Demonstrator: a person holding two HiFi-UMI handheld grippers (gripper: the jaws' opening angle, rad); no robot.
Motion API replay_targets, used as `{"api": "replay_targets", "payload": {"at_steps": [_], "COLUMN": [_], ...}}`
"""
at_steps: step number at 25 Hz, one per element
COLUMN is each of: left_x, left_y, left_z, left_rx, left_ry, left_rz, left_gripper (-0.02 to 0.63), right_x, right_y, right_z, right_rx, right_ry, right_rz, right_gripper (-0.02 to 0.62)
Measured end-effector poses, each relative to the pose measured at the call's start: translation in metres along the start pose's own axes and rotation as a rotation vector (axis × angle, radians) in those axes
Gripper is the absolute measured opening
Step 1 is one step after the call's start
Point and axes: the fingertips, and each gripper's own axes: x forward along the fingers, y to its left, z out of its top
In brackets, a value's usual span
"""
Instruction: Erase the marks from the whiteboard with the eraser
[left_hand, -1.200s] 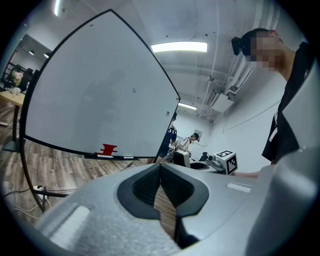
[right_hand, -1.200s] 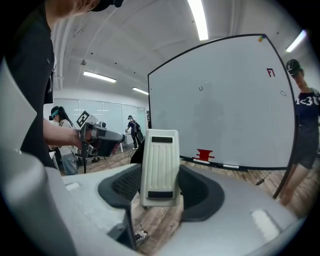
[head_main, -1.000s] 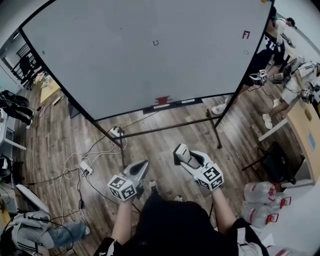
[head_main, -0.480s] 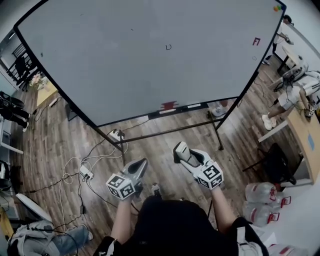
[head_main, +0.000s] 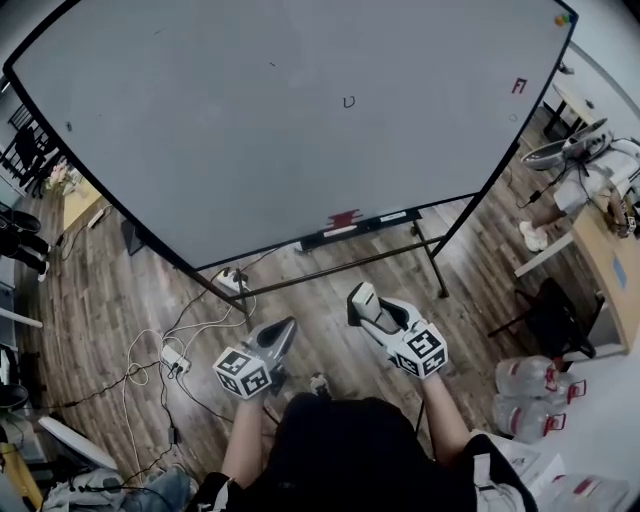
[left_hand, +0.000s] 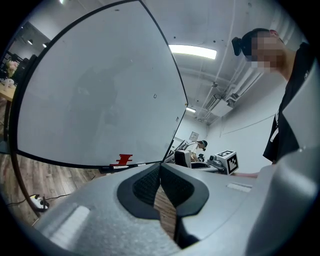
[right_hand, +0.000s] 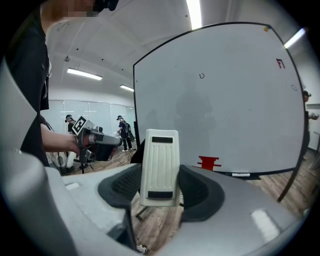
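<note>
You've stepped closer to the whiteboard, so wiping's next. Your right gripper is clamped on the eraser, below the whiteboard, well short of its marks; your left gripper is pinched together, empty.

The whiteboard is cut off by the upper edge of the head view. Its marks are too small to read. The far face of the eraser is hidden.
</note>
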Motion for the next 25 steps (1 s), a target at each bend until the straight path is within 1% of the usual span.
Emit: {"api": "replay_targets", "payload": {"at_steps": [9, 15, 20, 25], "left_x": [-0.008, -0.010, 0.001, 0.033], "left_y": [0.035, 0.054, 0.063, 0.063], "left_z": [0.012, 0.017, 0.023, 0.029], "left_rx": [0.006, 0.002, -0.004, 0.003], "left_ry": [0.019, 0.020, 0.014, 0.004], "left_rz": [-0.033, -0.020, 0.007, 0.040], "left_gripper": [0.011, 0.012, 0.011, 0.012], "right_x": [0.041, 0.057, 0.064, 0.068], "right_y": [0.009, 0.007, -0.017, -0.058], "right_z": [0.005, 0.012, 0.021, 0.030], "right_rx": [0.014, 0.002, -0.006, -0.017], "right_ry": [0.002, 0.005, -0.003, -0.012], "right_rz": [-0.015, -0.012, -0.004, 0.028], "right_gripper": [0.239, 0.239, 0.239, 0.239]}}
